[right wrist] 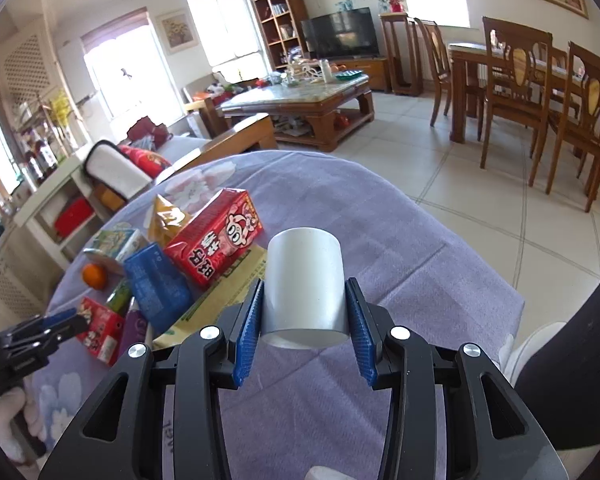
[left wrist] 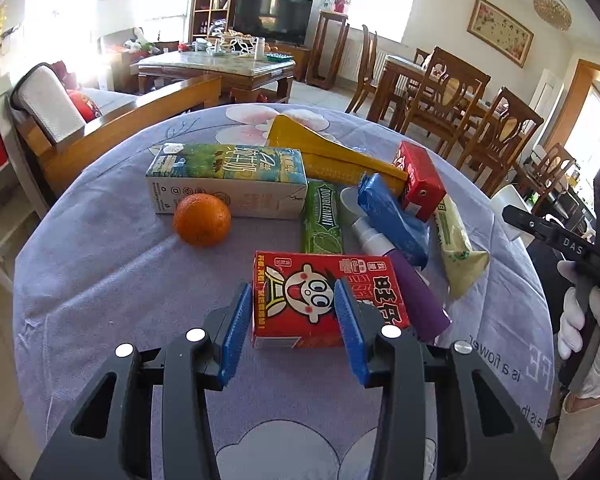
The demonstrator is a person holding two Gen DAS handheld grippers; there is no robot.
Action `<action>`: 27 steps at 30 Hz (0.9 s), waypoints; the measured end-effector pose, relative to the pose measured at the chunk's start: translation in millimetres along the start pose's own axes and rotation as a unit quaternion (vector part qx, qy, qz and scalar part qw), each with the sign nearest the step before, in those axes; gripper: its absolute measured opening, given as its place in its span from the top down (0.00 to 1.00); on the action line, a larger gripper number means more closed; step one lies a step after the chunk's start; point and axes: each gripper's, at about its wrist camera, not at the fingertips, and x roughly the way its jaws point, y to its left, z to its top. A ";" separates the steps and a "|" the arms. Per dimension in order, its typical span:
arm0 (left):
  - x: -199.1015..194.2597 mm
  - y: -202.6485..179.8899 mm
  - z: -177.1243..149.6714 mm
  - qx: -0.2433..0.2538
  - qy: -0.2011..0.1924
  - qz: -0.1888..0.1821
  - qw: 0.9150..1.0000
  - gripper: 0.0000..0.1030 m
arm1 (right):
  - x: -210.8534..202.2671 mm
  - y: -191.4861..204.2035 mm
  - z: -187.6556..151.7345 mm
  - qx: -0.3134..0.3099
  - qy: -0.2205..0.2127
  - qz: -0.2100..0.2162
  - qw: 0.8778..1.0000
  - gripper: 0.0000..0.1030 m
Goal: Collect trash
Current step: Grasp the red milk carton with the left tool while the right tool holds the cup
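A red milk carton (left wrist: 300,292) with a cartoon face lies flat on the lilac tablecloth (left wrist: 100,280). My left gripper (left wrist: 292,316) is shut on its near end, one blue pad on each side. In the right wrist view, my right gripper (right wrist: 304,312) is shut on a white cylindrical cup (right wrist: 304,276), pads pressed on both walls. The left gripper (right wrist: 72,320) and its carton (right wrist: 100,332) show at that view's left edge. A gloved hand (left wrist: 580,320) holds the right gripper at the left wrist view's right edge.
Beyond the held carton lie an orange (left wrist: 202,220), a long milk carton (left wrist: 228,184), a green gum pack (left wrist: 323,220), a blue wrapper (left wrist: 392,216), a yellow bag (left wrist: 324,148), another red carton (left wrist: 420,180), a purple spray bottle (left wrist: 416,300) and a cream wrapper (left wrist: 456,248).
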 end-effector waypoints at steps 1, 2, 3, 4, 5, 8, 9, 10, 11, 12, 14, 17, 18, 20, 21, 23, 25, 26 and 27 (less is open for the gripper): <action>0.1 -0.6 1.1 -0.004 0.001 -0.002 1.000 0.59 | -4.1 -1.0 -0.9 0.001 -0.001 0.005 1.000 0.60; 0.3 -0.4 2.6 -0.011 0.003 -0.005 1.000 0.56 | -8.9 -2.8 -2.2 0.000 -0.003 0.008 1.000 0.60; 1.0 -1.6 3.8 -0.015 0.006 -0.006 1.000 0.53 | -12.3 -3.9 -2.6 -0.003 -0.005 0.007 1.000 0.60; 2.5 -4.9 5.3 -0.013 0.011 -0.006 1.000 0.48 | -15.1 -5.3 -3.4 -0.004 -0.006 0.007 1.000 0.60; 2.9 -10.3 5.6 -0.008 0.010 -0.002 1.000 0.31 | -17.4 -6.5 -3.5 -0.003 -0.006 0.010 1.000 0.60; 2.5 -26.6 4.9 0.012 0.004 0.007 1.000 0.18 | -23.2 -10.3 -6.6 -0.001 -0.008 0.012 1.000 0.60; 3.7 -30.7 4.7 0.014 0.006 0.011 1.000 0.14 | -24.5 -9.5 -10.6 -0.001 -0.008 0.014 1.000 0.60; 6.0 -35.2 3.9 0.019 0.009 0.023 1.000 0.13 | -25.7 -11.6 -11.4 0.001 -0.008 0.015 1.000 0.60; 9.4 -38.2 4.7 0.025 0.013 0.038 0.999 0.13 | -27.1 -13.1 -12.3 0.001 -0.008 0.016 1.000 0.60; 14.0 -40.4 4.9 0.031 0.020 0.050 0.998 0.14 | -28.0 -13.7 -13.6 0.001 -0.009 0.017 1.000 0.60; 21.5 -42.5 4.3 0.033 0.032 0.055 0.997 0.14 | -28.4 -10.7 -18.2 0.002 -0.008 0.019 1.000 0.60; 31.3 -43.9 -0.1 0.045 0.048 0.068 0.995 0.14 | -29.9 -15.1 -20.6 0.003 -0.008 0.018 1.000 0.60; 33.2 -40.3 0.4 0.042 0.055 0.066 0.995 0.15 | -29.2 -16.1 -21.1 0.004 -0.007 0.019 1.000 0.60; 28.6 -37.4 0.5 0.041 0.044 0.060 0.996 0.16 | -28.7 -19.0 -22.1 0.008 -0.005 0.021 1.000 0.60; 25.5 -36.5 -0.2 0.045 0.036 0.063 0.996 0.16 | -28.9 -20.0 -22.8 0.010 -0.005 0.023 1.000 0.60; 16.2 -34.5 -0.2 0.048 0.014 0.065 0.997 0.16 | -30.4 -20.0 -24.3 0.012 -0.007 0.027 1.000 0.60; 4.9 -31.8 -0.1 0.038 -0.009 0.045 0.998 0.16 | -34.6 -20.2 -24.7 0.012 -0.011 0.032 0.999 0.60; -3.0 -33.2 -0.5 0.039 -0.025 0.033 0.998 0.16 | -38.5 -21.9 -24.4 0.014 -0.015 0.035 0.999 0.60; -9.8 -35.8 -0.2 0.039 -0.036 0.018 0.998 0.16 | -41.8 -22.2 -24.0 0.016 -0.019 0.037 0.999 0.60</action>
